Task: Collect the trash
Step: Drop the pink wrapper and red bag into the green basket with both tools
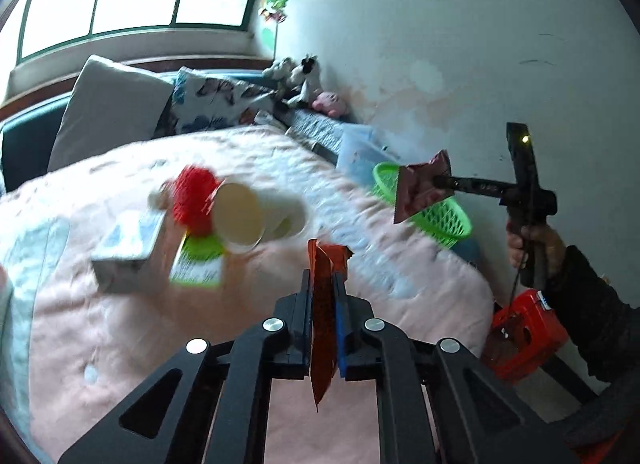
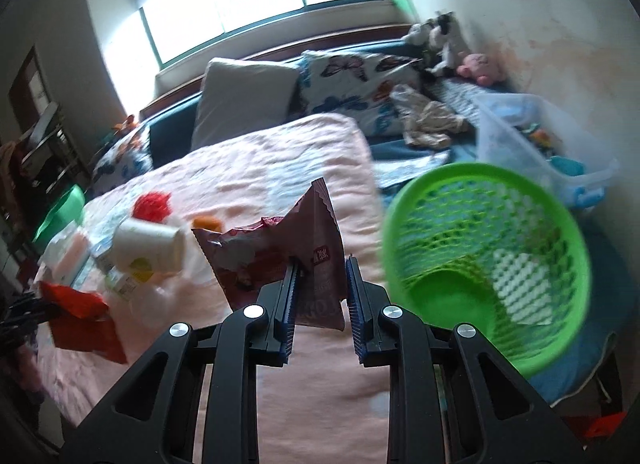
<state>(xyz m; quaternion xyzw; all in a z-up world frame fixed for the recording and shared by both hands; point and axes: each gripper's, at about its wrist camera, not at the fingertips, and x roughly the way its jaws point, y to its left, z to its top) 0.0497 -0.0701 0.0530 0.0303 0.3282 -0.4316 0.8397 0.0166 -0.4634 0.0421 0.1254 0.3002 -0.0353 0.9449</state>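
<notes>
the left gripper (image 1: pixel 325 284) has its jaws clamped on an orange wrapper (image 1: pixel 323 328), and the right gripper (image 2: pixel 320 276) pinches a pink snack bag (image 2: pixel 280 260) just beside the green basket (image 2: pixel 560 200). a paper cup (image 1: pixel 240 216), a small carton (image 1: pixel 128 252) and other scraps on the bed (image 1: pixel 120 344) are left to collect, so the job looks roughly midway.
</notes>
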